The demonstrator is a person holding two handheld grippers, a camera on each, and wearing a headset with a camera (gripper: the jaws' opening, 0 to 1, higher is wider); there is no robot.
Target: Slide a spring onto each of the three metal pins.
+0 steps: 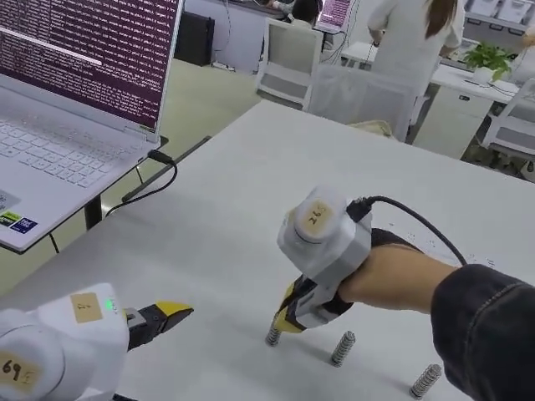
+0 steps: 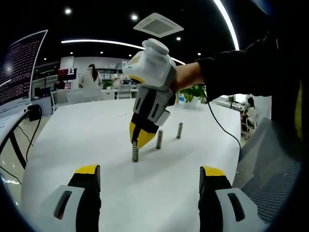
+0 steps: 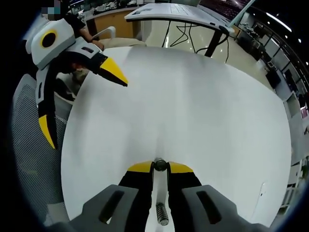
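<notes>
The first spring [image 1: 273,336], a short ribbed coil of bright wire, stands upright on the matte white table [image 1: 217,217]. The right gripper [image 1: 287,320] has its yellow-tipped jaws pinched on the spring's top. A second spring [image 1: 343,348] and a third spring [image 1: 425,380] stand off toward 4 o'clock. This looks like the seating of the last coil, which calls for a straight downward push and then a release. At 9 o'clock the left gripper [image 2: 149,170] hangs spread wide and empty.
</notes>
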